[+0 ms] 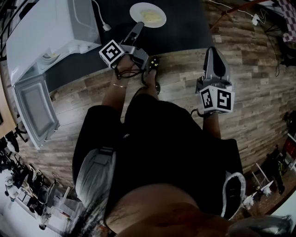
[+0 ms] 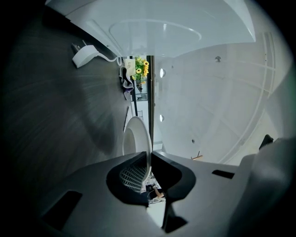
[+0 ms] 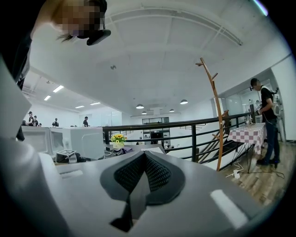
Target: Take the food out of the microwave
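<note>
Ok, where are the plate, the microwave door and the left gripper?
plate (image 1: 135, 11), head view, bare white rim on its left side.
microwave door (image 1: 34, 109), head view, middle of its window.
left gripper (image 1: 138, 26), head view, between its fingertips, shut on the plate's rim.

White plate (image 1: 148, 15), pale yellow food (image 1: 152, 17) on it, set against a near-black tabletop (image 1: 180, 23). The microwave (image 1: 46, 32) is white all over. The left gripper (image 1: 138, 27) and right gripper (image 1: 212, 50) are both grey, and the cube (image 1: 111, 52) on each carries black-and-white square markers. Brown wood-plank floor (image 1: 249, 69). Farther off there are yellow flowers (image 3: 118, 138) and a red-and-white checked tablecloth (image 3: 247, 133).
</note>
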A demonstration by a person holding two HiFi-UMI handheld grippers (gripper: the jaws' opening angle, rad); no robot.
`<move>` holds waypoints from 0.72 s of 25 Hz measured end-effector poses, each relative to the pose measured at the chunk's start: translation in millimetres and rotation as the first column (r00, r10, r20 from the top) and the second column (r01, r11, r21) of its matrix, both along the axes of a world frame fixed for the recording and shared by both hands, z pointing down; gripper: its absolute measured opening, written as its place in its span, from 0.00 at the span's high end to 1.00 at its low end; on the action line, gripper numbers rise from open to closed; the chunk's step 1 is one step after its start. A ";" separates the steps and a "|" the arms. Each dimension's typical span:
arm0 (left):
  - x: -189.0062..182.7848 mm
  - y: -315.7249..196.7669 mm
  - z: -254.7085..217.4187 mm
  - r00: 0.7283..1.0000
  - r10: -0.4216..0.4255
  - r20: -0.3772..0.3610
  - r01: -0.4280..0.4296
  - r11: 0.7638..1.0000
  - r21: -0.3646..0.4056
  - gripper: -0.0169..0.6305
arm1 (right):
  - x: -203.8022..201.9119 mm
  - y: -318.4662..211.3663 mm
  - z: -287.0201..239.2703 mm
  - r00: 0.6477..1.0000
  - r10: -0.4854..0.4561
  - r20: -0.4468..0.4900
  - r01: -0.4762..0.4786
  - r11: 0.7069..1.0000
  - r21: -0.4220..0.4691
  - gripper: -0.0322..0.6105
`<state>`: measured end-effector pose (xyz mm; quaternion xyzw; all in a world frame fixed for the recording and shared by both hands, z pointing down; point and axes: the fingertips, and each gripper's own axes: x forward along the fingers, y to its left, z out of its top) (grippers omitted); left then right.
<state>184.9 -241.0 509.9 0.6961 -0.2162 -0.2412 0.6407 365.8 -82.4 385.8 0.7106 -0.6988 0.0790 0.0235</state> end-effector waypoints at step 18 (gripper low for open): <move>-12.0 -13.6 42.4 0.987 0.004 0.159 0.001 1.000 -0.029 0.93 | -11.4 -12.7 13.7 1.000 -0.019 0.006 0.019 0.999 -0.026 0.95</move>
